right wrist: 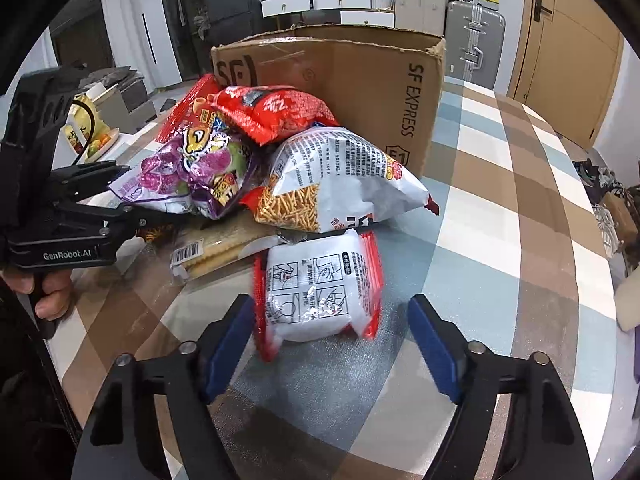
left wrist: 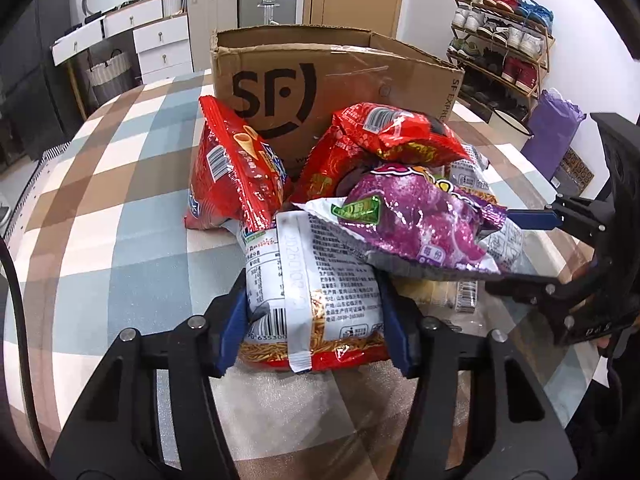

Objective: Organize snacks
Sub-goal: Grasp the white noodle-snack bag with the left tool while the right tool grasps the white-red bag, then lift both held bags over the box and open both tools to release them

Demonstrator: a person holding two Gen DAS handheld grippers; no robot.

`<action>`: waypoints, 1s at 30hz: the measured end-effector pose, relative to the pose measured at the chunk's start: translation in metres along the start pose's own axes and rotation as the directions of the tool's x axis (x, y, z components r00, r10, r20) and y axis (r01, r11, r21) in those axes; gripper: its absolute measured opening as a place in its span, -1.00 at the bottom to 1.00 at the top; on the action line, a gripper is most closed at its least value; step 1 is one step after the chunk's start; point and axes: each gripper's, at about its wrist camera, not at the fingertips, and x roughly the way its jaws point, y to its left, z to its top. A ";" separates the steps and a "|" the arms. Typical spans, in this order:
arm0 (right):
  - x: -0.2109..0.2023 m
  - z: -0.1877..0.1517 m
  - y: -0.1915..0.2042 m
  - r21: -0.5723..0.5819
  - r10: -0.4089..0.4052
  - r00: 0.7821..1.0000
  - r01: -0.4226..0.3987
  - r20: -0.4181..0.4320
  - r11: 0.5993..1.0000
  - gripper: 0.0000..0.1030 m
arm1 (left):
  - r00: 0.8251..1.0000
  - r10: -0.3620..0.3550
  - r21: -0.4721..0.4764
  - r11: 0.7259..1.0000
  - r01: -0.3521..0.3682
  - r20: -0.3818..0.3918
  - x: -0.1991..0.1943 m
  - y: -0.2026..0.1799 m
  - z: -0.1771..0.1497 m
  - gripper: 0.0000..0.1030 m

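Observation:
A pile of snack bags lies on the checked table in front of an open SF cardboard box (left wrist: 320,80), which also shows in the right wrist view (right wrist: 360,80). My left gripper (left wrist: 312,320) is shut on a white and red noodle-snack bag (left wrist: 312,288) at the near end of the pile. A purple bag (left wrist: 416,220) rests on top of it, with red bags (left wrist: 236,172) behind. My right gripper (right wrist: 332,352) is open, its blue pads either side of a small white and red packet (right wrist: 316,288) without touching it. The purple bag (right wrist: 188,172) shows there too.
A flat cracker pack (right wrist: 216,252) lies under the pile. A shoe rack (left wrist: 504,48) and purple bag (left wrist: 552,136) stand beyond the table's right edge. Suitcases and drawers (left wrist: 160,36) line the back wall. The other hand-held gripper (right wrist: 60,208) sits at the left.

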 end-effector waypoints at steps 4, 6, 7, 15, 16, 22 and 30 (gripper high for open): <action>-0.002 0.000 -0.002 0.004 0.024 1.000 -0.024 0.013 1.000 0.20 | 1.000 0.002 0.010 1.000 -0.002 0.002 -0.003 -0.003 -0.001 0.05; -0.003 0.001 -0.004 0.010 0.033 0.999 -0.033 0.018 0.999 0.12 | 1.000 0.003 0.013 1.000 -0.003 0.005 -0.004 -0.004 -0.002 0.04; -0.003 0.000 -0.005 0.014 0.040 0.999 -0.041 0.022 0.999 0.06 | 1.000 0.002 0.012 1.000 -0.002 0.005 -0.004 -0.003 -0.002 0.04; -0.009 -0.001 -0.008 0.008 0.048 0.998 -0.048 0.036 0.999 -0.09 | 1.000 -0.023 -0.006 1.000 0.023 0.011 -0.009 0.002 -0.002 0.03; -0.011 -0.001 -0.009 0.006 0.046 0.998 -0.046 0.037 0.999 -0.09 | 0.999 -0.030 -0.011 0.999 0.030 0.013 -0.010 0.003 -0.001 0.03; -0.023 0.001 -0.017 0.019 0.034 0.997 -0.035 0.065 0.999 -0.11 | 0.998 -0.059 -0.022 0.998 0.060 0.035 -0.021 0.008 0.002 0.03; -0.040 0.002 -0.026 0.033 0.010 0.995 -0.014 0.099 0.999 -0.12 | 0.994 -0.073 -0.042 0.996 0.077 0.085 -0.041 0.014 0.008 0.03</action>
